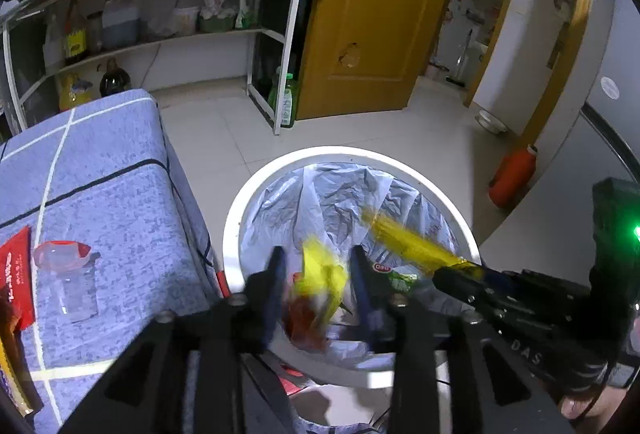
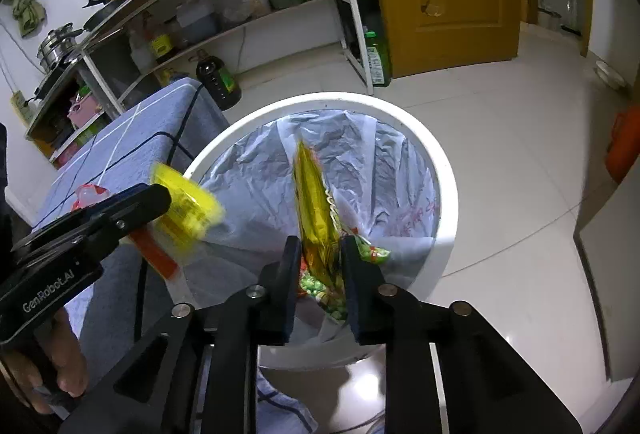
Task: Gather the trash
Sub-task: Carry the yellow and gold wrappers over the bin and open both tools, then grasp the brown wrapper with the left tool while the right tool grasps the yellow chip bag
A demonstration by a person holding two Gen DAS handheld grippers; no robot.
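I'm at the drop: left tool (image 1: pixel 318 288) parted around a blurred yellow wrapper (image 1: pixel 320 270), right tool (image 2: pixel 320 266) slack beside the gold packet (image 2: pixel 316 202), both above the bin (image 2: pixel 444 170); next I'd clear away toward the tabletop (image 1: pixel 120 174).

Both grippers (image 1: pixel 318 284) (image 2: pixel 320 280) prob. part-open

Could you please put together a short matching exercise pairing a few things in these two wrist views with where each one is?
Things:
1. gold wrapper
2. yellow wrapper
3. clear plastic cup
4. orange bottle

Places:
A. lying on the blue checked cloth
B. standing on the tiled floor by the wall
C. between the right gripper fingers, over the white bin
D. between the left gripper fingers, over the bin

Pairs: 1-C, 2-D, 3-A, 4-B
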